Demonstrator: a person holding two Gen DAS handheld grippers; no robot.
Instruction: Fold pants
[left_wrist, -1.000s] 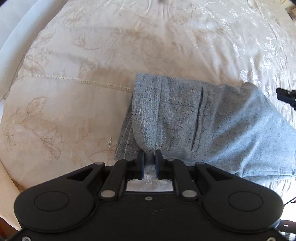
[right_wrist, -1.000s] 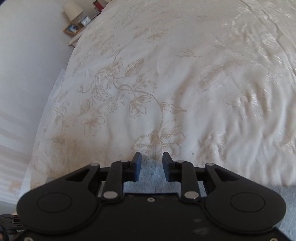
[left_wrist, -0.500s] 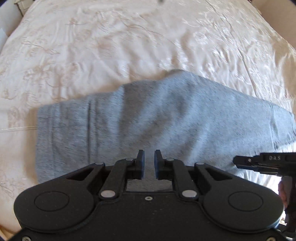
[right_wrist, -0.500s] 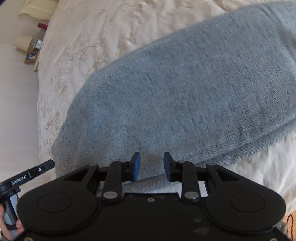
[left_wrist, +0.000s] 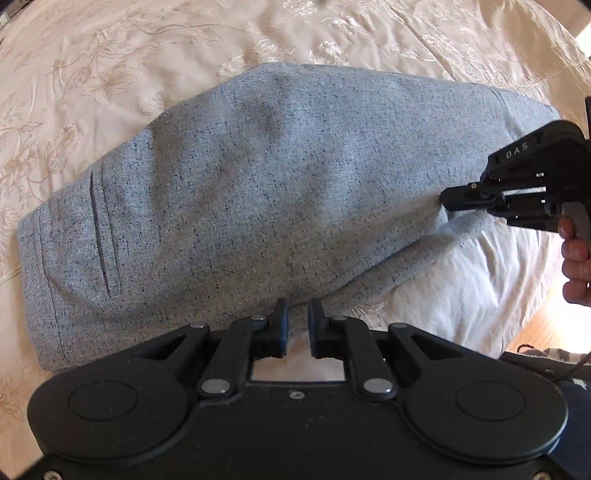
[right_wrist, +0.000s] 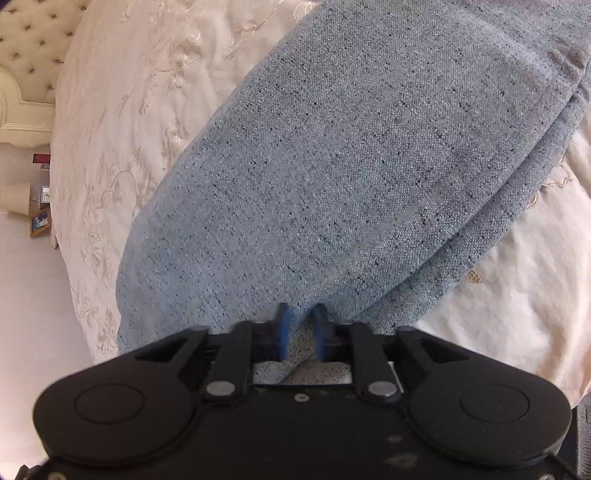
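Grey-blue speckled pants (left_wrist: 277, 166) lie folded across a cream floral bedspread (left_wrist: 110, 55), with the waistband and a slit pocket at the left end. My left gripper (left_wrist: 297, 325) hangs over the middle of their near edge. Its jaws stand a narrow gap apart and I see nothing pinched between them. In the right wrist view the pants (right_wrist: 351, 166) fill the frame, and my right gripper (right_wrist: 301, 325) is blurred as its jaws close on a fold of cloth. The left wrist view shows the right gripper (left_wrist: 445, 197) pinching the pants' right end.
A person's hand (left_wrist: 576, 266) holds the right gripper's handle at the right edge. A tufted headboard (right_wrist: 26, 55) and a small stand with items (right_wrist: 38, 218) sit beyond the bedspread (right_wrist: 110, 110). Wooden floor (left_wrist: 535, 325) shows past the bed's near corner.
Both views have rolled. My left gripper moved from the waist end to the middle of the near edge. My right gripper came over the pants and its wide jaws closed on the cloth.
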